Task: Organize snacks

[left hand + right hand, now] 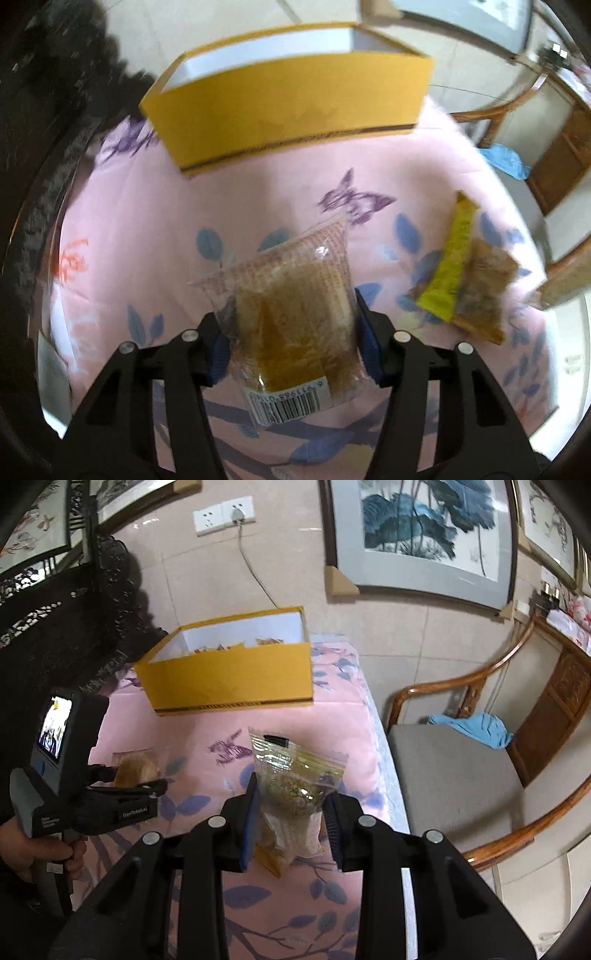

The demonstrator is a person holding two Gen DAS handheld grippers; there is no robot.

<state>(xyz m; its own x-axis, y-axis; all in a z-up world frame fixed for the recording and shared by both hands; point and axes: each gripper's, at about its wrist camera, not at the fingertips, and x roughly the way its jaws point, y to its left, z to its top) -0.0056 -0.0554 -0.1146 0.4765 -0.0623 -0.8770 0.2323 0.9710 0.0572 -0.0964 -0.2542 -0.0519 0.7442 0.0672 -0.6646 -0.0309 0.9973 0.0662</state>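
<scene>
Left gripper (291, 343) has its blue pads pressed against both sides of a clear-wrapped cake packet (295, 317), barcode end nearest the camera, so the jaws are clamped on it. Over on the other side, the right gripper (290, 823) is squeezing a yellow-edged snack bag (295, 794), the bag standing up between the fingers with its sealed top pointing away from the camera. In the left wrist view that same bag (465, 273) shows off to the right above the pink floral tablecloth (184, 229). From the right wrist view the left gripper (136, 779) comes in from the left with its packet (136, 768), gripped by the person's hand (40, 849). Beyond both, at the far end of the cloth, sits the open yellow box (229, 675), a few snacks already showing inside. Right of the table stands a wooden armchair (461, 775), a blue cloth (476, 727) lying on its seat.
</scene>
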